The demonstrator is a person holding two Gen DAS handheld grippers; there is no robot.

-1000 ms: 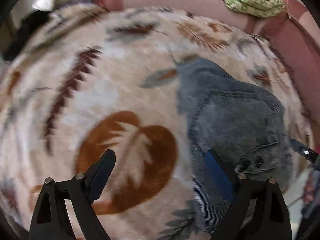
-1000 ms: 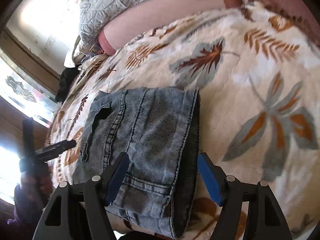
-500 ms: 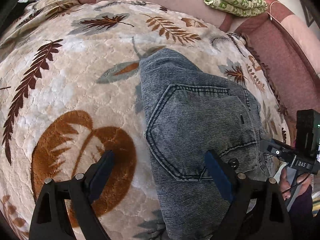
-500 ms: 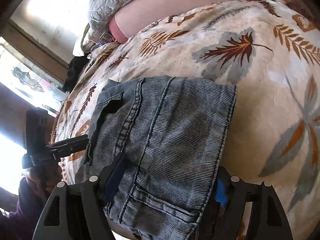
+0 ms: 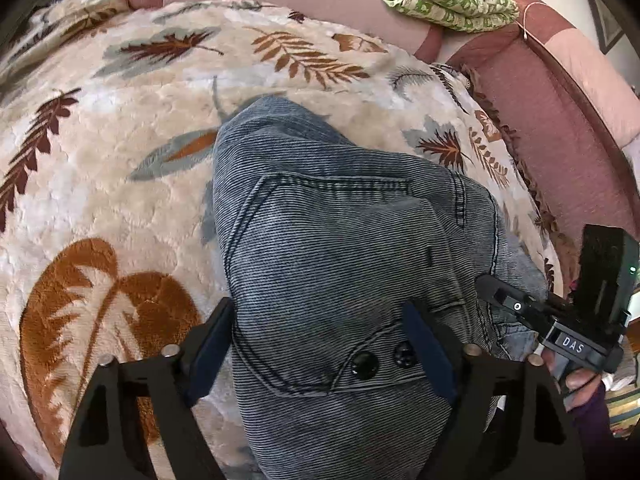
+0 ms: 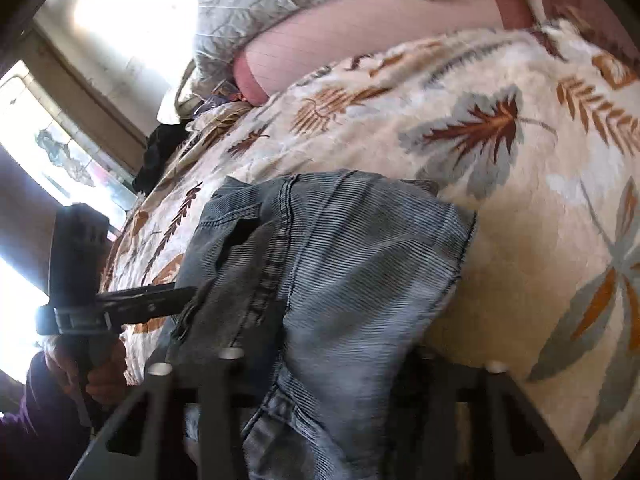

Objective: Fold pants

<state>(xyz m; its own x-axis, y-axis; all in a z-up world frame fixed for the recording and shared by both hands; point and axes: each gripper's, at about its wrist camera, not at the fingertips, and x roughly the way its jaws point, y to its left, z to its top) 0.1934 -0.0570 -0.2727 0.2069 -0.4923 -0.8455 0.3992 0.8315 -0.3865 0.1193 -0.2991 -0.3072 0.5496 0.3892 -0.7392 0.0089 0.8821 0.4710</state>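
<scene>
Left wrist view shows the left gripper (image 5: pixel 320 344) closing, jaws still wide astride the jeans (image 5: pixel 340 248), while the right gripper (image 6: pixel 320 364) has pinched their edge; next, lift and fold

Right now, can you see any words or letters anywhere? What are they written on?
"DAS": white letters on the black body of the right gripper, seen in the left wrist view.
The pants, the leaf blanket and the green patterned cloth show no words.
In the right wrist view nothing reads; it is blurred.
</scene>
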